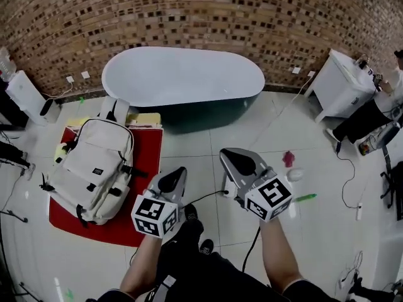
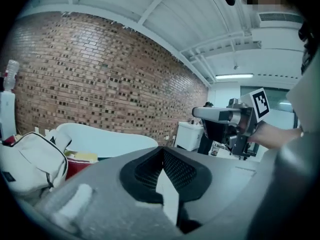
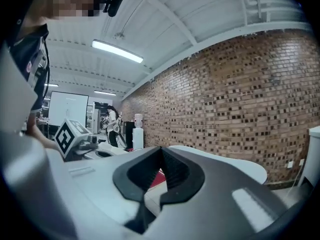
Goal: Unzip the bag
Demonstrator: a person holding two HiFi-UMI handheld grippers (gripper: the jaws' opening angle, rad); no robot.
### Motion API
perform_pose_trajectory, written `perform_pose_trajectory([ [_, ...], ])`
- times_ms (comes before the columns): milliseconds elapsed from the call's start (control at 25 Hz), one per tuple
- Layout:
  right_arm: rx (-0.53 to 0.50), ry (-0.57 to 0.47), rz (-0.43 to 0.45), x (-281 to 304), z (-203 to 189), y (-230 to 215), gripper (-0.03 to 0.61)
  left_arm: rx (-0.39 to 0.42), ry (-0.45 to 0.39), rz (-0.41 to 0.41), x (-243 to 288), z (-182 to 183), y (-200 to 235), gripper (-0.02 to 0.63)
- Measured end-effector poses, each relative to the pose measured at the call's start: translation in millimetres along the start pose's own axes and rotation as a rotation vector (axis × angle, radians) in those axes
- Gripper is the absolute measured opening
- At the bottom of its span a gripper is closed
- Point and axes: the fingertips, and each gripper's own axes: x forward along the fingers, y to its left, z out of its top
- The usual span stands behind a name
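A cream backpack (image 1: 94, 168) with black straps lies flat on a red mat (image 1: 143, 162) on the floor at the left, and its zips look closed. It also shows at the left edge of the left gripper view, backpack (image 2: 30, 166). My left gripper (image 1: 181, 170) hangs in the air to the right of the mat, apart from the bag, its jaws together and empty (image 2: 162, 148). My right gripper (image 1: 228, 155) is further right over the tiles, also shut on nothing (image 3: 161, 148). Each gripper shows in the other's view.
A white and dark green bathtub (image 1: 182, 80) stands against the brick wall behind the mat. A white cabinet (image 1: 340, 83) and a seated person (image 1: 371, 115) are at the right. Cables, a pink item (image 1: 288, 158) and a green one (image 1: 305, 197) lie on the tiles.
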Motion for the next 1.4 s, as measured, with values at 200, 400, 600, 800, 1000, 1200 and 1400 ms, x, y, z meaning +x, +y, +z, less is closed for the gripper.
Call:
perform_pose_trajectory([
  [200, -0.006, 0.039, 0.109, 94, -3, -32, 0.005, -0.014, -0.049, 0.085, 42, 24, 70, 0.003],
  [400, -0.042, 0.064, 0.231, 181, 12, -47, 0.005, -0.047, -0.075, 0.189, 63, 42, 140, 0.003],
  [600, -0.075, 0.083, 0.380, 257, 17, -43, 0.005, -0.122, -0.092, 0.340, 57, 42, 208, 0.002],
  [800, -0.081, 0.085, 0.602, 340, 17, -22, 0.005, -0.204, -0.084, 0.568, 37, 32, 272, 0.003],
  [1000, -0.105, 0.051, 0.840, 412, 26, -13, 0.005, -0.263, -0.074, 0.787, 38, 30, 322, 0.003],
  [1200, -0.109, 0.012, 1.091, 461, 37, -1, 0.005, -0.321, -0.089, 1.031, 28, 32, 352, 0.003],
  [1400, -0.128, -0.010, 1.264, 494, 40, 20, 0.005, -0.410, -0.081, 1.209, 17, 25, 349, 0.003],
])
